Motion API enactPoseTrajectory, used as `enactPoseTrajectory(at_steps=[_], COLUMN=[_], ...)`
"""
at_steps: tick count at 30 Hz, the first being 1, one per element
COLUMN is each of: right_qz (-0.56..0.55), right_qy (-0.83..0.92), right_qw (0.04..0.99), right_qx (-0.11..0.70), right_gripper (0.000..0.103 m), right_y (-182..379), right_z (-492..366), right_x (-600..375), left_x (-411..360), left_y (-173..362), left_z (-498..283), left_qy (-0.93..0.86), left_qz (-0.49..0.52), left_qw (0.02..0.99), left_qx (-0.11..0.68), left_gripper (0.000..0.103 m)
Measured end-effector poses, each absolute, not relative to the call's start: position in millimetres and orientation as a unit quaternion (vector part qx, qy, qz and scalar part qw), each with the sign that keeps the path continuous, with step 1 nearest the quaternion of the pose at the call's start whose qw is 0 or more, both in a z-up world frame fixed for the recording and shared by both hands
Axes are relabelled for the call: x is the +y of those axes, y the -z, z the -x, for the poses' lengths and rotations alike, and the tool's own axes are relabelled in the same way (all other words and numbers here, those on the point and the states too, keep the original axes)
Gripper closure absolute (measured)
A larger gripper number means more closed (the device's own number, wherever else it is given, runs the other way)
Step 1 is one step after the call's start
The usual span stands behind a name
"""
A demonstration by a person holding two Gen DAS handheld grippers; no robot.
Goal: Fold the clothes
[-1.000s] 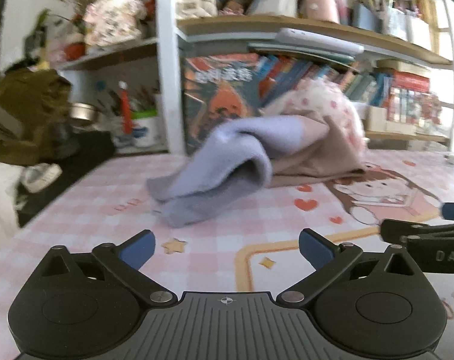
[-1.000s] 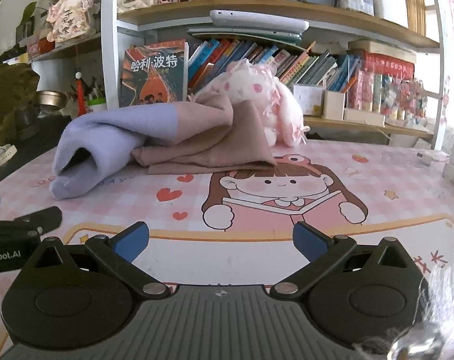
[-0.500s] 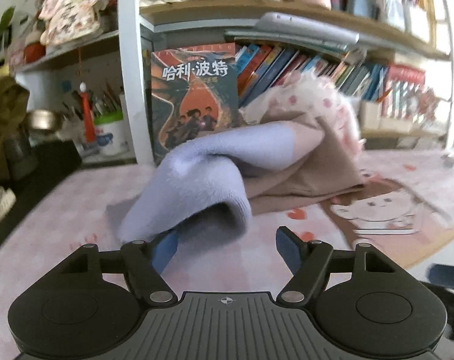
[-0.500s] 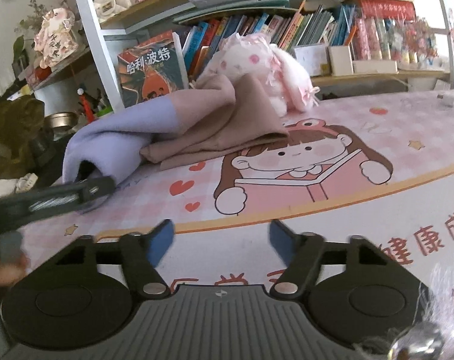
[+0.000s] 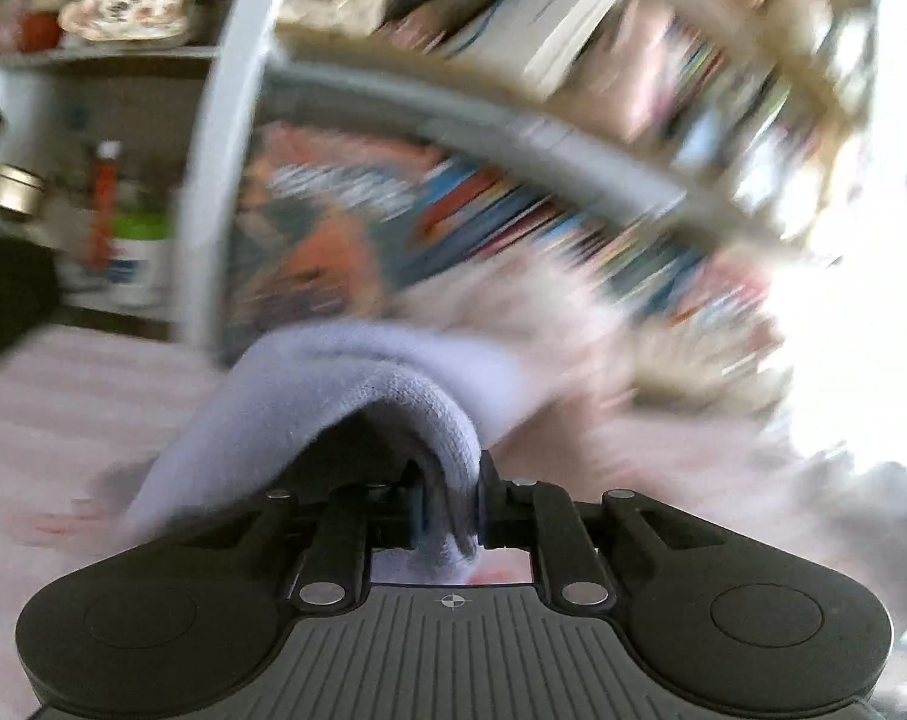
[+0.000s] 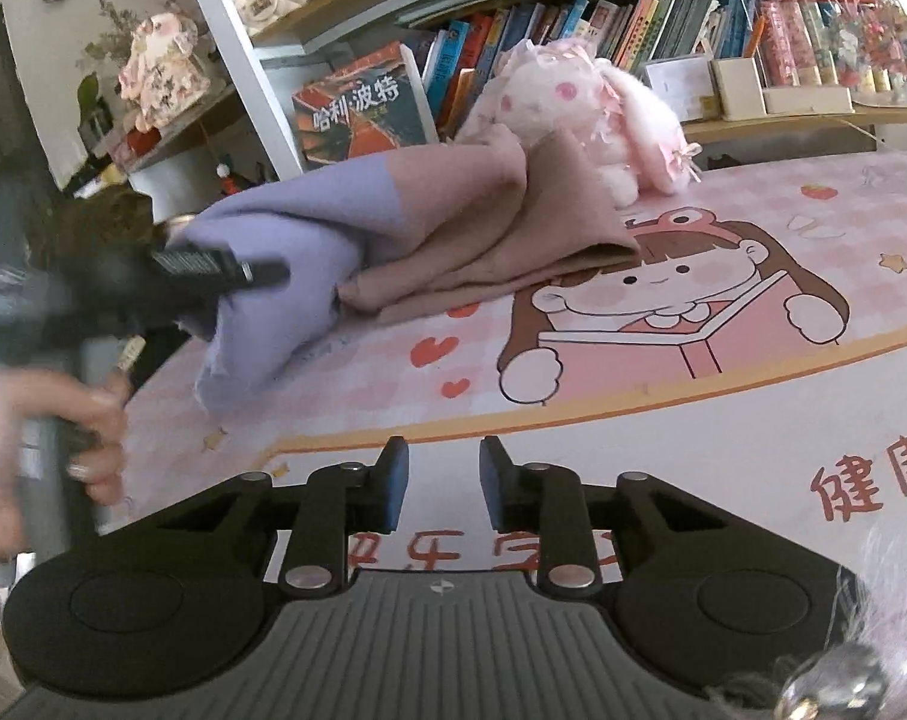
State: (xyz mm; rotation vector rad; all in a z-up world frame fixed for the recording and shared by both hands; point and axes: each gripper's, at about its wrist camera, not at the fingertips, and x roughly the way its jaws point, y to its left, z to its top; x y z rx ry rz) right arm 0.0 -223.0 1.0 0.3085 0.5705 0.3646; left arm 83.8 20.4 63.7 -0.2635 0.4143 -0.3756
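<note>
A crumpled garment (image 6: 429, 222), lilac at one end and dusty pink at the other, lies on the pink cartoon mat (image 6: 663, 360). In the left wrist view my left gripper (image 5: 450, 504) has its jaws closing, and the pads press on a fold of the lilac end (image 5: 357, 384), which arches up from them. The right wrist view shows that gripper (image 6: 237, 269) blurred at the lilac end, a hand (image 6: 63, 420) on its handle. My right gripper (image 6: 443, 468) hovers over the mat's near part. Its jaws are closing, a small gap remains, and nothing is between them.
A pink-and-white plush bunny (image 6: 579, 96) sits behind the garment. A bookshelf (image 6: 573, 18) full of books runs along the back, with an upright white post (image 6: 237, 60) at the left. The left wrist view is heavily motion-blurred.
My left gripper moved up to the lilac end, closed on its fold and is lifting it. My right gripper's jaws narrowed from wide open and its view tilted.
</note>
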Motion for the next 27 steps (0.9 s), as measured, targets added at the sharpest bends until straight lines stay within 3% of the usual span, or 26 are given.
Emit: enactPoseTrajectory(at_steps=[4,10,20,23,27], right_qz=[-0.136,-0.099,-0.107,-0.109,-0.106], right_qy=[-0.181,-0.188,-0.165,-0.176,-0.204], right_qw=[0.937,0.945,0.958,0.951,0.934], right_qx=[0.265,0.248,0.208,0.229,0.274], right_gripper=[0.063,0.051,0.044,0.042,0.042], right_y=[-9.6,-18.2,-34.5,-30.7,-18.9], right_z=[7.6,19.7,30.1,32.8,39.6], right_x=[-217.7,-210.4,-214.3,-221.4,-217.8], left_x=[26.7,41.9,79.6,110.1,136.3], left_y=[-101.7,-123.7,-116.0,-99.2,-69.5], left_z=[-53.7,-23.3,20.0,31.8,39.5], left_qy=[0.307,0.362,0.327,0.285,0.194], left_qz=[0.243,0.325,0.293,0.302,0.272], left_qw=[0.907,0.865,0.886,0.896,0.915], left_qx=[0.154,0.119,0.147,0.157,0.227], left_gripper=[0.089,0.089,0.089,0.087,0.084])
